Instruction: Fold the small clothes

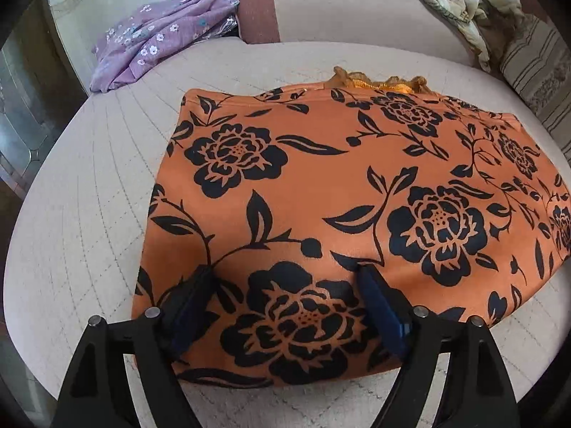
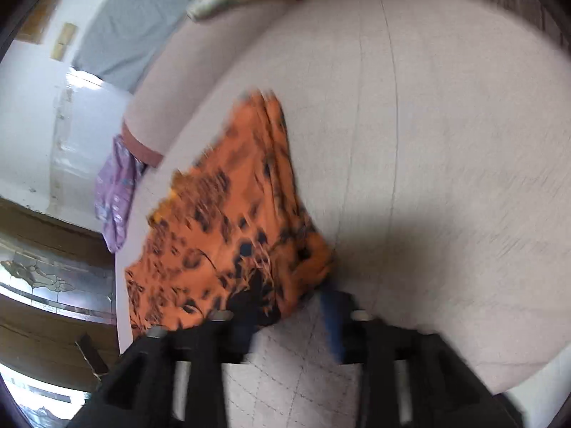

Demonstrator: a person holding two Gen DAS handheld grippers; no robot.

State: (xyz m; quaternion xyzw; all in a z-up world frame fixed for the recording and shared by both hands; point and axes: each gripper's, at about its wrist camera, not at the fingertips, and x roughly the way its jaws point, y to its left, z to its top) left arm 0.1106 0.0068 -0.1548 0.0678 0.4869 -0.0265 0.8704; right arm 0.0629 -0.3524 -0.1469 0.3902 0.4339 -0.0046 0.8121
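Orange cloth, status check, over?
Left tongs open over orange cloth, flat on cushion. Right tongs open at its corner, blurred. Purple cloth clear.

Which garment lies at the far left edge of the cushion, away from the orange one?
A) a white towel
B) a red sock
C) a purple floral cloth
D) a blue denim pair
C: the purple floral cloth lies crumpled beyond the orange garment, against the armrest.

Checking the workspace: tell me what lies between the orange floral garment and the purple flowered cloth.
Only bare quilted cushion lies between the orange floral garment and the purple flowered cloth; the left wrist view shows it clearly.
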